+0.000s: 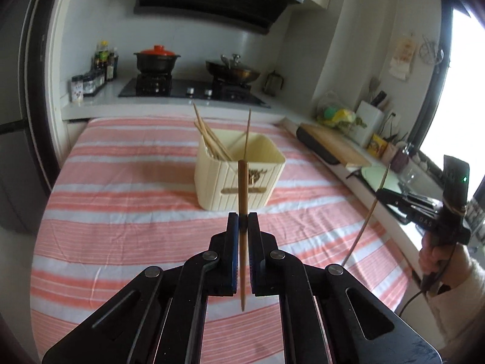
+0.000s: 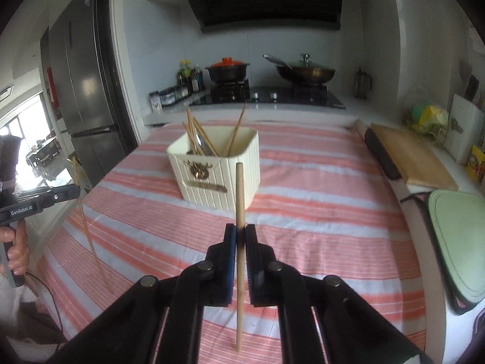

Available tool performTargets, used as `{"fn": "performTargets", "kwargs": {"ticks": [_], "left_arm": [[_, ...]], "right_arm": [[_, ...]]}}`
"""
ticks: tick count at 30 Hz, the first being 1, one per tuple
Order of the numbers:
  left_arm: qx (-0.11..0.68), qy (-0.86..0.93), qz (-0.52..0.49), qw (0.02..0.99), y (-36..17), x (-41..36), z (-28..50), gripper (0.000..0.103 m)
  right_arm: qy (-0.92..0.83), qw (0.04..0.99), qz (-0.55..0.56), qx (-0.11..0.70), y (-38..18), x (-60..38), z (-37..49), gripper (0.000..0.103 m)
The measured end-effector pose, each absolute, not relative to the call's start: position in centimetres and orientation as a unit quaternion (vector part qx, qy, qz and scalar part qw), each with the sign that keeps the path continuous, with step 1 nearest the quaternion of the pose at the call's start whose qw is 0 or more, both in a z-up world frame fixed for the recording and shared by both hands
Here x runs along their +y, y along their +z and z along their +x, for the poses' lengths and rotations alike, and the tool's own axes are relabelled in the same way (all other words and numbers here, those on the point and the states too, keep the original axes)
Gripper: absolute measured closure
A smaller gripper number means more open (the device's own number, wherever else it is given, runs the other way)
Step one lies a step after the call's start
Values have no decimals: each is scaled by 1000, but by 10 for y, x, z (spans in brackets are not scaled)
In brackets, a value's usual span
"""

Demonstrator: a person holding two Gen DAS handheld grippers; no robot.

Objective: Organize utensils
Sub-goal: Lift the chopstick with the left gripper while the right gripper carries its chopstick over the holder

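A cream ribbed utensil holder [image 1: 239, 176] [image 2: 216, 170] stands on the pink striped cloth [image 1: 121, 218] [image 2: 318, 212], with several wooden chopsticks leaning inside it. My left gripper [image 1: 242, 221] is shut on a wooden chopstick [image 1: 242, 188] held upright above the cloth, just short of the holder. My right gripper [image 2: 240, 233] is shut on another wooden chopstick [image 2: 239, 200], also upright and in front of the holder. Each gripper shows in the other's view with its chopstick: the right one [image 1: 379, 195] at the right edge, the left one [image 2: 77, 192] at the left edge.
Behind the table is a stove [image 1: 188, 89] with a red-lidded pot [image 1: 156, 59] and a wok [image 1: 233, 71]. A wooden cutting board [image 2: 412, 157] and a green board [image 2: 460, 242] lie on the right counter. A fridge [image 2: 85, 85] stands at the left.
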State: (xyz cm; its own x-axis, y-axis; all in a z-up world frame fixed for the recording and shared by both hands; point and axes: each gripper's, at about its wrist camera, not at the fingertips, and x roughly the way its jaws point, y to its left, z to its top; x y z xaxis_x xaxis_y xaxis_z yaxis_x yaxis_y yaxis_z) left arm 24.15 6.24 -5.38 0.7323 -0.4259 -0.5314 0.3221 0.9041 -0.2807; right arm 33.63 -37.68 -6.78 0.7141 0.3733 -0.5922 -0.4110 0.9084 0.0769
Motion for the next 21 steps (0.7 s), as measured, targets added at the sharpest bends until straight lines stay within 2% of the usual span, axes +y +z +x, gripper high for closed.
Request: {"fn": "performTargets", "kwargs": {"ticks": [6, 13, 18, 21], "left_arm": [[251, -204, -125, 938, -1, 83, 264, 99], [156, -170, -145, 962, 65, 94, 325, 99], [179, -144, -144, 963, 57, 79, 395, 99], [229, -142, -142, 952, 27, 66, 437, 99]], "right_arm": [[200, 943, -22, 265, -34, -374, 361, 97], [211, 960, -4, 186, 34, -354, 416, 97], [233, 960, 5, 155, 58, -321, 472, 97], [238, 954, -9, 182, 42, -297, 509, 97]]}}
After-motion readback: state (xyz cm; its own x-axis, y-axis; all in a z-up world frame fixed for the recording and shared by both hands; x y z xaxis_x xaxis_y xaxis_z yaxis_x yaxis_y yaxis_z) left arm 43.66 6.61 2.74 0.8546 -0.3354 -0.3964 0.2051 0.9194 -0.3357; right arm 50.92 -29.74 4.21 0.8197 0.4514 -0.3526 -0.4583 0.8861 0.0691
